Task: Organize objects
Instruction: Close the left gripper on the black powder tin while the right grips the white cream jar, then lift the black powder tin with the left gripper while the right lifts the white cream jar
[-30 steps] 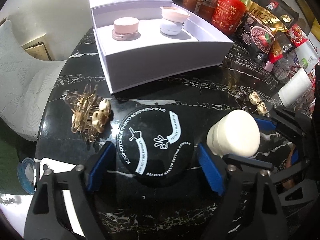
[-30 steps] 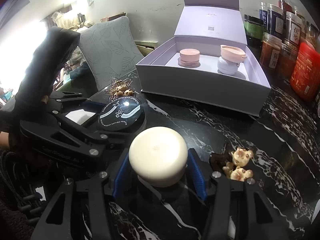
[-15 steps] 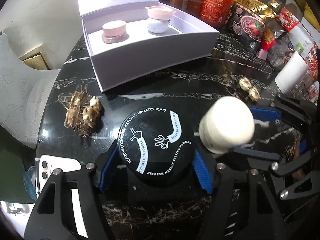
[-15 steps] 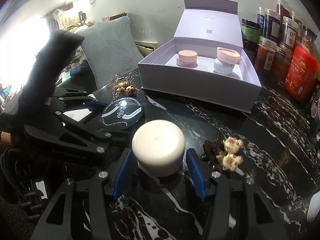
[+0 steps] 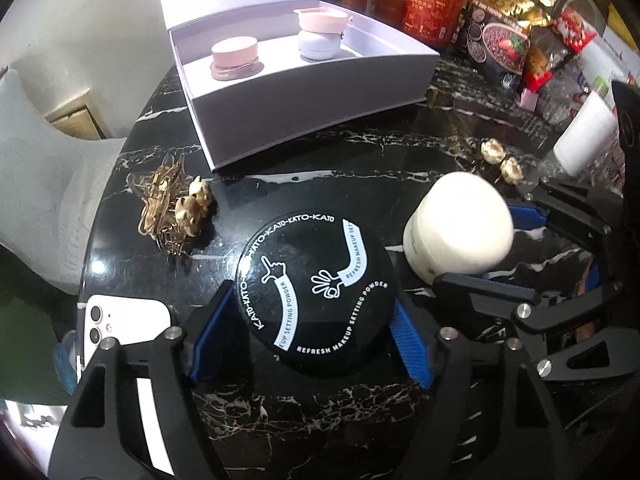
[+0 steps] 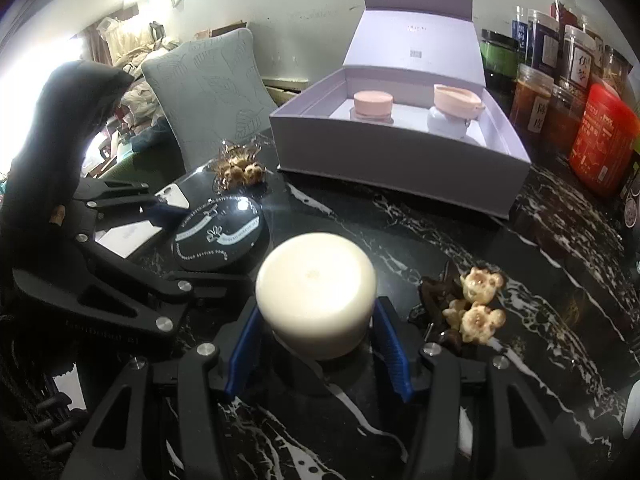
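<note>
A black round setting-powder jar (image 5: 316,296) sits on the black marble table (image 5: 360,168) between the blue pads of my left gripper (image 5: 312,300). Its jaws are opening; the pads lie close along the jar's sides without clearly pressing. To its right stands a cream-white jar (image 5: 456,228), also in the right wrist view (image 6: 316,292), and my right gripper (image 6: 316,320) is shut on it. Behind them an open lilac gift box (image 5: 320,112) holds a pink-lidded jar (image 5: 234,50) and a pale jar with a pink top (image 5: 320,34).
A gold hair-clip cluster (image 5: 172,208) lies left of the black jar, and bear-shaped clips (image 6: 476,304) lie right of the white jar. A white phone (image 5: 120,320) rests at the table's near left edge. Food jars and snack bags (image 5: 500,32) crowd the back right.
The left jaws came in from wide apart to the black jar's sides, then eased slightly outward. The right gripper kept its hold on the white jar, nearly still.
</note>
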The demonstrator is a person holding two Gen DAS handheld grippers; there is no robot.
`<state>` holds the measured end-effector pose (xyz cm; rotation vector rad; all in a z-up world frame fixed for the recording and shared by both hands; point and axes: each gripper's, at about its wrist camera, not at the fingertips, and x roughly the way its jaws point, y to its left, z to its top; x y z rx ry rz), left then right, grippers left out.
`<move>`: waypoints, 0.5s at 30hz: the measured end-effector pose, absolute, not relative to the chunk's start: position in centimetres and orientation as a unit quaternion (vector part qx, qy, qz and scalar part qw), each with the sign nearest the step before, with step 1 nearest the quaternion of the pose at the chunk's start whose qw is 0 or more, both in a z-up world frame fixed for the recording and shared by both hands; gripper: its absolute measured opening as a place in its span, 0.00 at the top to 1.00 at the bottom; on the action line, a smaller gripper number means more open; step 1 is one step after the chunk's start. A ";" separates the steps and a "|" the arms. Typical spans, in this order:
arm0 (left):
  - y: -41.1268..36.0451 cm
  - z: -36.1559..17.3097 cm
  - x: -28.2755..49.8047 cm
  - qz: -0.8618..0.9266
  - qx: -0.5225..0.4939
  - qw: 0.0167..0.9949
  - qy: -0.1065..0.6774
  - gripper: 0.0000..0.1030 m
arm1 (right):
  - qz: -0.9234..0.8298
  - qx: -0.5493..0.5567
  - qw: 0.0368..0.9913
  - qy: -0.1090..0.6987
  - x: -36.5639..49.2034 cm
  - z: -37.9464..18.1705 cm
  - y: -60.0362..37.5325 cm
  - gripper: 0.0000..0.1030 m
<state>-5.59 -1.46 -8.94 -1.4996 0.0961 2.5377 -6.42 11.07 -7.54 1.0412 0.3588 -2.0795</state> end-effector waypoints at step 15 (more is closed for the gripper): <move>-1.4 -9.0 -5.6 0.867 -0.487 0.095 0.044 0.26 | -0.814 0.411 0.390 0.130 -6.5 -8.0 11.2 0.45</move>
